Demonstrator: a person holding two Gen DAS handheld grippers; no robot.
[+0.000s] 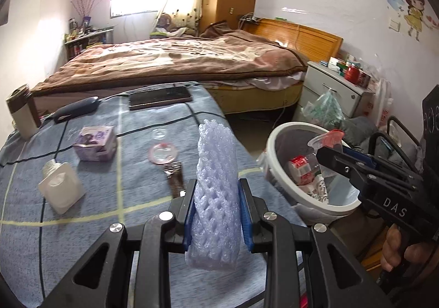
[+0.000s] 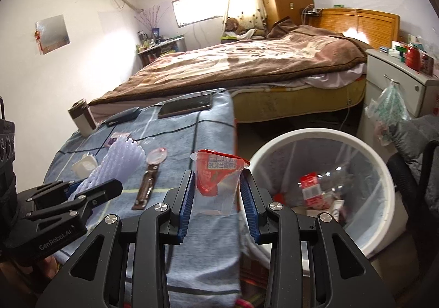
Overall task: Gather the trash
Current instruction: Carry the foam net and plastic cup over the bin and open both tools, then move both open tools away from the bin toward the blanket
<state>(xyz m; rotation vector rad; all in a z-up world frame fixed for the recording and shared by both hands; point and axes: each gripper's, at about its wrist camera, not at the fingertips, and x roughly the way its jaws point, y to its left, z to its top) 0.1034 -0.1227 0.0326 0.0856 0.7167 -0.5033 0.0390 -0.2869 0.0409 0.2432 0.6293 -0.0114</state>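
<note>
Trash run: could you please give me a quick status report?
Left tongs shut on foam fruit net. Right tongs shut on clear plastic cup. White bin alongside, path clear.

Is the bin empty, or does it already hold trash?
It holds trash: red-and-white wrappers lie at the bottom of the bin, well below the rim.

The bin [image 2: 323,192] stands just beside the table's [image 2: 192,239] right edge with its mouth open from above, while a wrapper [image 1: 174,180], lid [image 1: 163,153], box [image 1: 94,143] and bottle [image 1: 61,187] clutter the tabletop, bare cloth between them.
</note>
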